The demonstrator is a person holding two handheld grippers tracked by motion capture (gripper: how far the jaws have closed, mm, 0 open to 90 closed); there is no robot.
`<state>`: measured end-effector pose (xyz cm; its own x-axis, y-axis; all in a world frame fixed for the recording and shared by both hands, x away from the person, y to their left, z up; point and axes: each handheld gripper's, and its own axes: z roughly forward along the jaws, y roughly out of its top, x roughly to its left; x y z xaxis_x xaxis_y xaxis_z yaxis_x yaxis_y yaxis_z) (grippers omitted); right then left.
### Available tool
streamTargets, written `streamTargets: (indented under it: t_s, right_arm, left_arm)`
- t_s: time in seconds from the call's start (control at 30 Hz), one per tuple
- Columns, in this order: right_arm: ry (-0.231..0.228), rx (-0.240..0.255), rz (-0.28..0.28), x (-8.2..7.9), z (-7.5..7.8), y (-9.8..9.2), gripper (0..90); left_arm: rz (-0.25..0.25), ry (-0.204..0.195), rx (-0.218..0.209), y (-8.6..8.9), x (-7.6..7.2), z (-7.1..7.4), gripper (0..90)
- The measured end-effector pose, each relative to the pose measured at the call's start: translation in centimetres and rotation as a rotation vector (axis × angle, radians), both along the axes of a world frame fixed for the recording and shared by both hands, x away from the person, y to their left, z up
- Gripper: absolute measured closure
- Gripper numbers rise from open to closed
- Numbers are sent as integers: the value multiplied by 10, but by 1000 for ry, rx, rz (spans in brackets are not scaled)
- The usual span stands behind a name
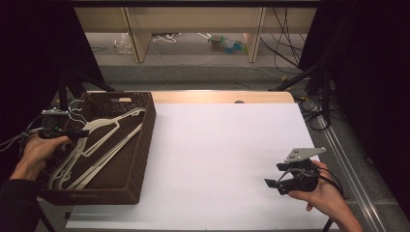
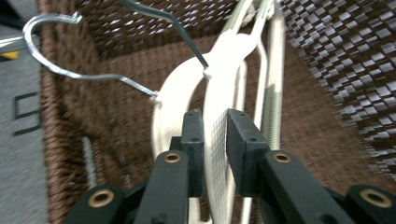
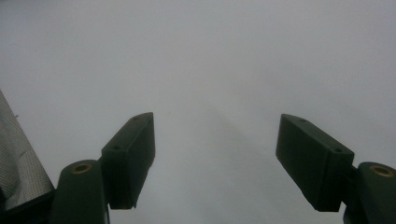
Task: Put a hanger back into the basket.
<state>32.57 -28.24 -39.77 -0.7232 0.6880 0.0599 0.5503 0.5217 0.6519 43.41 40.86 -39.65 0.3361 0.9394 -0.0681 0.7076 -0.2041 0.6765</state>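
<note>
My left hand-held gripper is down inside the woven basket at the left of the surface, w/ its jaws either side of the flat white arm of a hanger. In the left gripper view the left pad sits against the plastic, but there's a thin gap showing by the right pad, so I judge the grip is loose, not a firm clamp; can't say for sure the pads press at all. No earlier look to compare, so I leave it at that.

Hangers: a small stack of white plastic ones w/ metal hooks, all lying in the basket, hooks toward the far left corner. None is out on the white surface.

My right hand-held gripper rests low at the right side of the surface, well apart from the basket, jaws wide & nothing between them; the right gripper view has just bare white surface beyond the pads.

Progress, as I read it: early or between items. Whether I'm picking this hanger up or setting it down I can't tell from here. If it's unloading, nothing is out yet & every hanger is left to do; if loading, the surface is already bare & this one is about the last
</note>
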Motion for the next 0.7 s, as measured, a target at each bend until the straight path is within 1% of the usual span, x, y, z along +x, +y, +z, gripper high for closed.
streamTargets:
  t_s: [0.03,0.07,0.1,0.13,0.17,0.2,0.23,0.27,0.3,0.33,0.37,0.4,0.43,0.47,0.53,0.57,0.6,0.63,0.67,0.7]
  right_arm:
    - [-21,5,-2,0,-1,0,295]
    - [-18,3,-2,0,-1,0,295]
    - [-21,3,-3,0,-1,0,295]
    - [-27,5,-4,1,-1,0,295]
    - [-33,7,-2,1,-1,0,294]
    - [-23,3,-1,1,-1,0,293]
    - [0,7,-10,-1,0,2,293]
    - [0,7,-10,-1,0,2,293]
    - [-7,6,-5,0,0,2,292]
    - [-7,6,-5,0,0,2,292]
    - [-3,7,-8,0,0,2,292]
    - [-3,7,-8,0,0,2,292]
    - [-2,7,-12,0,0,2,291]
    - [-2,7,-12,0,0,2,291]
    - [-5,7,-13,0,0,3,291]
    - [-14,13,-18,0,-1,3,291]
    - [-15,15,-18,0,-1,4,291]
    - [-17,16,-19,0,-1,4,290]
    - [-17,16,-19,0,-1,4,290]
    - [-10,15,-21,0,0,3,290]
  left_arm:
    - [18,0,3,0,0,-2,759]
    - [25,12,6,1,0,-2,755]
    - [41,1,5,1,0,-4,743]
    - [43,1,25,2,0,-5,715]
    - [52,-6,35,3,0,-7,704]
    - [63,-3,42,4,-1,-10,699]
    - [92,10,44,5,-1,-15,628]
    - [92,10,44,5,-1,-15,574]
    - [133,2,43,6,-3,-16,529]
    - [133,2,43,6,-3,-16,506]
    - [134,4,55,6,-5,-15,497]
    - [130,-5,58,6,-6,-14,497]
    - [129,-15,58,4,-9,-10,467]
    - [129,-15,58,4,-9,-10,452]
    - [126,-33,60,1,-13,-5,443]
    - [124,-44,61,0,-14,-3,437]
    - [123,-60,54,-1,-16,0,431]
    - [104,-97,46,-5,-19,6,418]
    - [104,-97,46,-5,-19,6,407]
    - [109,-128,38,-9,-22,9,407]
